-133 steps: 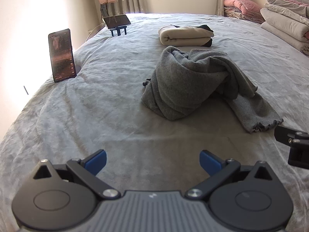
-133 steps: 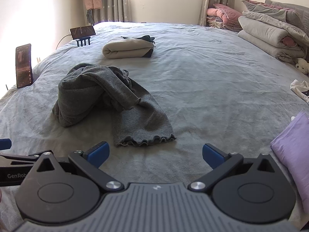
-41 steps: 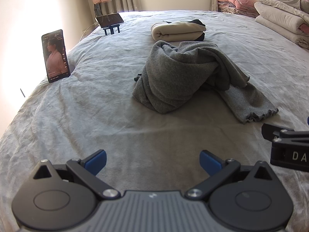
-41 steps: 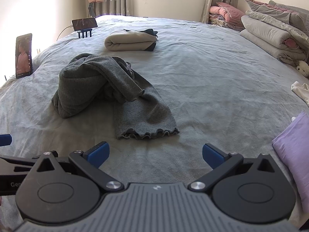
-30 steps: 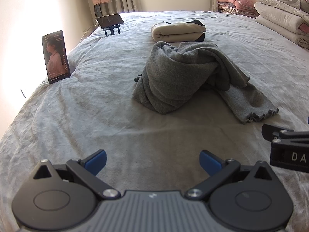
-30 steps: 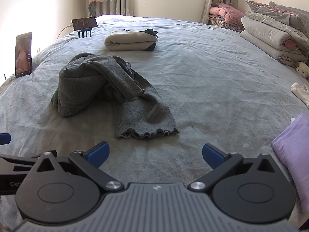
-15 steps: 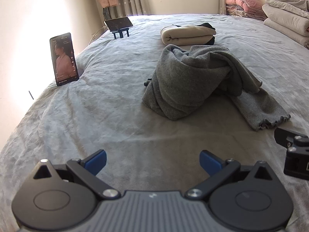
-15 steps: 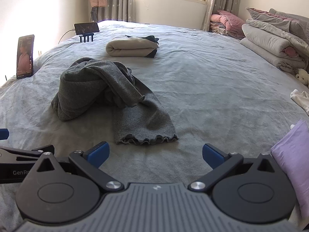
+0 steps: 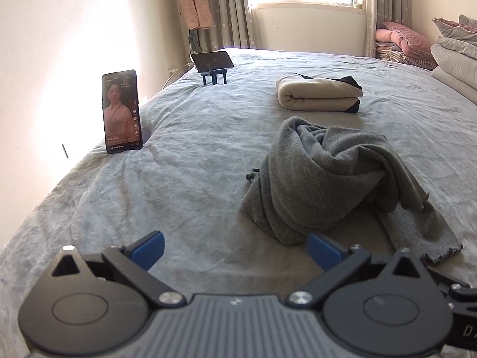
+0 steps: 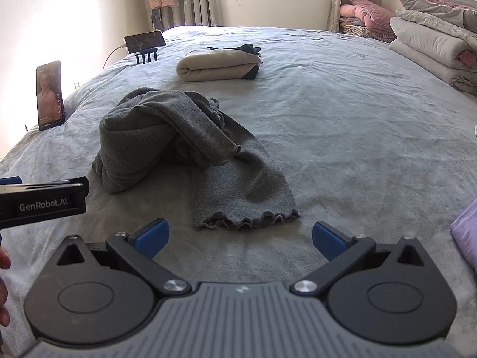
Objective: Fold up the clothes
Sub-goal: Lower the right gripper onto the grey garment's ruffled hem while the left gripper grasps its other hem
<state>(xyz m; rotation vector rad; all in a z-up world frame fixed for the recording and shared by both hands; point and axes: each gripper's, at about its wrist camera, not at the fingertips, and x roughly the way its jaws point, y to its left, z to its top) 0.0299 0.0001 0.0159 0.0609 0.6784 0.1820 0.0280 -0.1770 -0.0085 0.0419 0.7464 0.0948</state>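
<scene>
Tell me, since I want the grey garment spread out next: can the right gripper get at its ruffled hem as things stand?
Probably yes. The right gripper is open, and the ruffled hem lies flat just ahead of it, with only bare bedspread between.

A crumpled grey garment [image 9: 334, 179] lies heaped on the grey bed [image 9: 193, 179], one ruffled-hem end trailing toward the near right. The left tool [image 9: 235, 249] hovers just in front of the garment with its blue-tipped fingers [image 9: 147, 249] spread wide and nothing between them. Beyond the garment rests a folded cream bundle [image 9: 317, 97]; to the garment's left a lit phone [image 9: 121, 111] stands upright, and farther back left another phone [image 9: 212, 60] sits on a stand.
</scene>
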